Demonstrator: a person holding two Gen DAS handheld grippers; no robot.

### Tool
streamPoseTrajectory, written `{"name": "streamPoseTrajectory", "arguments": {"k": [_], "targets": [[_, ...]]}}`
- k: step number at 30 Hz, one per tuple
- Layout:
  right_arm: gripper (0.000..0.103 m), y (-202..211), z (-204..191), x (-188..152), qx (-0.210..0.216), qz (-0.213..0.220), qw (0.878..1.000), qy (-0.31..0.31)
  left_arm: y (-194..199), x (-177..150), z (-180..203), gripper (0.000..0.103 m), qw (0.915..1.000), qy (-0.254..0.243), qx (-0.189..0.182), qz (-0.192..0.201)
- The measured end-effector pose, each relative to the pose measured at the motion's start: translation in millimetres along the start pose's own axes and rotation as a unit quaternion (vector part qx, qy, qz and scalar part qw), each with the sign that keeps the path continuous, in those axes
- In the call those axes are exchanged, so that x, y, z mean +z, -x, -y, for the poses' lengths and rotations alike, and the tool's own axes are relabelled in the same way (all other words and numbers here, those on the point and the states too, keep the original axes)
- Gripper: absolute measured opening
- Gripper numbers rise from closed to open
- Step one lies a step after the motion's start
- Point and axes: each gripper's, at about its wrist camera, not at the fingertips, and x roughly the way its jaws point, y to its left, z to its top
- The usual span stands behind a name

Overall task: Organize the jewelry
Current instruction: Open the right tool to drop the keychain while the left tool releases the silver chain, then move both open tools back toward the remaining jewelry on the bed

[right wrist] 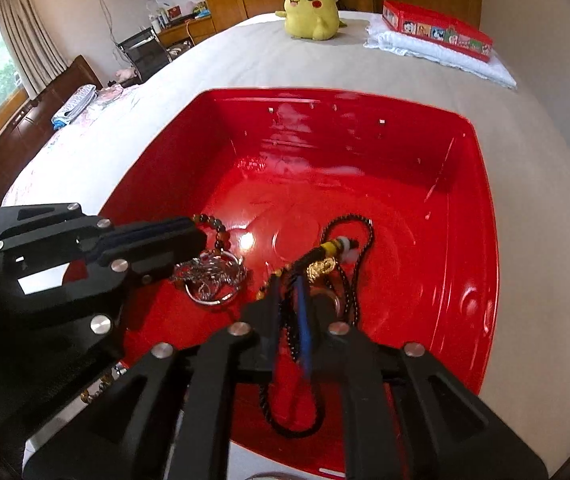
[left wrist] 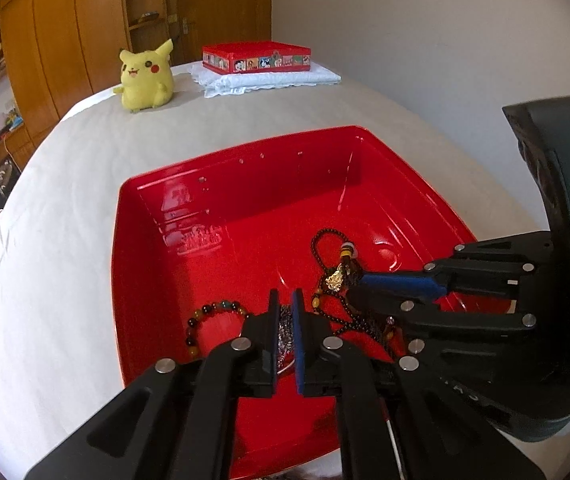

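A red tray [left wrist: 189,184] [right wrist: 481,184] sits on the white bed and holds the jewelry. My left gripper [left wrist: 285,300] is shut on a silver chain with a ring [left wrist: 285,334] [right wrist: 213,280]. A multicolored bead bracelet [left wrist: 201,320] lies just left of it. My right gripper [right wrist: 289,284] is shut on a dark bead necklace [right wrist: 359,264] [left wrist: 327,240] with a gold charm [right wrist: 321,266] [left wrist: 335,280]. The right gripper also shows in the left wrist view [left wrist: 359,284], and the left gripper shows in the right wrist view [right wrist: 201,246].
A yellow Pikachu plush [left wrist: 145,76] [right wrist: 313,10] stands at the far end of the bed. A red picture box [left wrist: 257,58] [right wrist: 437,30] rests on a folded white cloth [left wrist: 269,80]. Wooden cupboards [left wrist: 65,32] line the back wall.
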Motion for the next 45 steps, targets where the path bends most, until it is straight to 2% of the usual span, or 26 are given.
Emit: {"name": "streamPoseTrajectory", "arguments": {"k": [2,6,10,14,18,22,27,34,38,42,45], "targets": [[0.019,-1,0,-2,-0.002,-0.001,1.000,0.000,-1,-3,-1,0.008,1.0000,-0.001,0.003,-0.002],[0.021,4,1,-6,-0.002,0.003,1.000,-0.002,1,-8,-2,0.018,1.0000,0.000,0.010,-0.001],[0.022,18,1,-8,0.001,0.016,1.000,-0.003,13,-11,-5,0.021,0.9999,0.006,0.013,0.006],[0.023,42,-2,-14,0.007,0.039,0.999,0.002,37,-14,-6,0.028,0.9994,0.001,0.023,0.026],[0.026,73,-10,-26,0.014,0.065,0.998,0.011,72,-24,-3,0.046,0.9981,-0.005,0.035,0.050],[0.029,99,-19,-42,0.019,0.084,0.996,0.020,103,-38,-2,0.050,0.9968,-0.013,0.043,0.066],[0.035,126,-26,-70,0.023,0.100,0.994,0.026,141,-67,-5,0.060,0.9948,-0.011,0.055,0.084],[0.042,141,-32,-114,0.020,0.102,0.994,0.025,170,-118,-11,0.070,0.9938,0.003,0.067,0.089],[0.049,140,-34,-140,0.014,0.099,0.995,0.017,167,-153,-14,0.072,0.9943,0.021,0.072,0.075],[0.050,130,-34,-162,0.022,0.083,0.996,0.004,153,-185,-13,0.074,0.9960,0.034,0.064,0.051],[0.050,123,-36,-175,0.026,0.073,0.997,-0.001,144,-196,-11,0.074,0.9967,0.038,0.059,0.040]]}}
